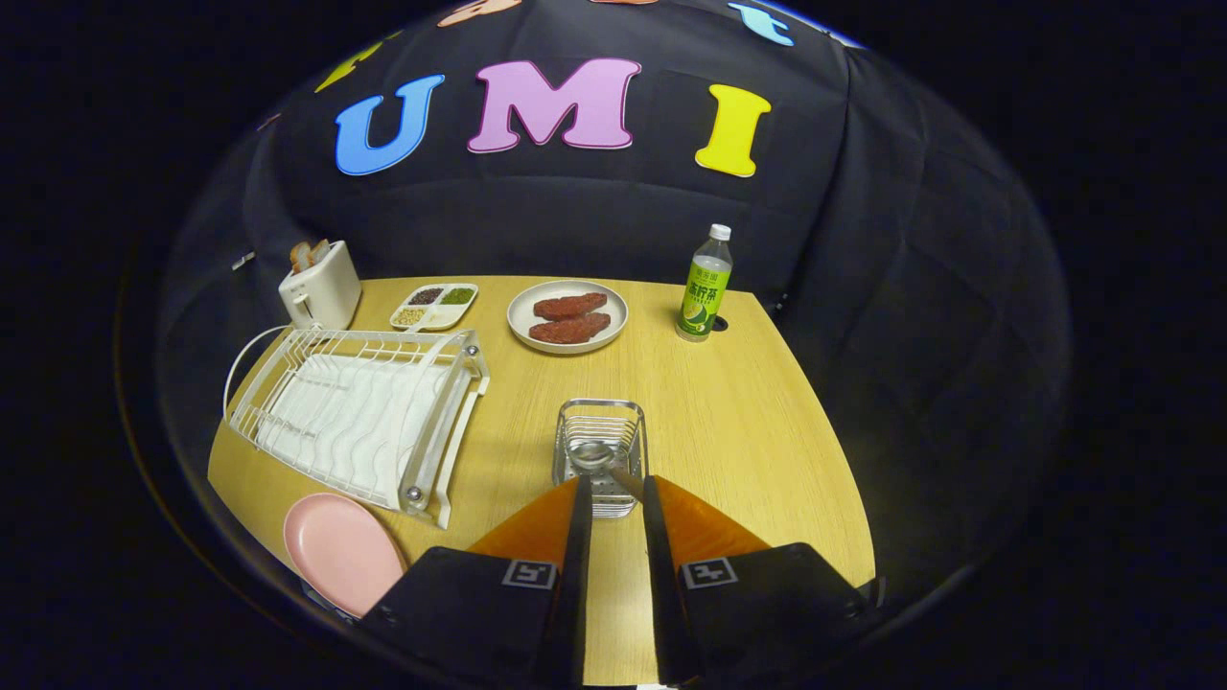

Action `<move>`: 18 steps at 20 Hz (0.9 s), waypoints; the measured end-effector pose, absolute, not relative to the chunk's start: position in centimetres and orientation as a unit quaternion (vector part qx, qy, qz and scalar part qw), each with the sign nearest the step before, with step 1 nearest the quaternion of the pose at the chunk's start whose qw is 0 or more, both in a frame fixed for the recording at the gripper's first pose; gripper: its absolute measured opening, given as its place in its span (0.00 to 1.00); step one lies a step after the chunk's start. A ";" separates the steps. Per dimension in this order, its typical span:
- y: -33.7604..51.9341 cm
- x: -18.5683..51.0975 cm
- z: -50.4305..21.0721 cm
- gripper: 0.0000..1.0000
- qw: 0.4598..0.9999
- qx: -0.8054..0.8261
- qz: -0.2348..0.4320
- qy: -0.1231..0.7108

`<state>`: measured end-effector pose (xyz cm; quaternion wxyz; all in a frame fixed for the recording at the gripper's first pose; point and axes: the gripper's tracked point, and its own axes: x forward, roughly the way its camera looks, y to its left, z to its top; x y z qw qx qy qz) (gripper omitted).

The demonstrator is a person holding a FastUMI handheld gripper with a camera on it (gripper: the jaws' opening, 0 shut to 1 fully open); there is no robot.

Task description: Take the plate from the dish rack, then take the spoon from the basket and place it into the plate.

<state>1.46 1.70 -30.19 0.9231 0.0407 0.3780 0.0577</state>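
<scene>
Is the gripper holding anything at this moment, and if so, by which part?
It cannot be told for sure. The gripper has its fingers set narrowly around the handle of the metal spoon in the wire mesh basket, but a firm clamp isn't visible.

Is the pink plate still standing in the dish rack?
No, the pink plate lies flat on the table beside the empty dish rack.

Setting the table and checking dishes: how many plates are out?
2: a pink plate on the table beside the dish rack, and a cream plate holding food beyond the basket.
</scene>
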 end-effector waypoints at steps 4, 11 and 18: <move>1.4 2.5 -31.4 0.33 0.920 0.033 0.072 0.384; 1.2 2.0 -33.5 0.38 0.913 0.003 0.089 0.398; 2.0 2.0 -34.2 0.25 0.903 0.041 0.090 0.417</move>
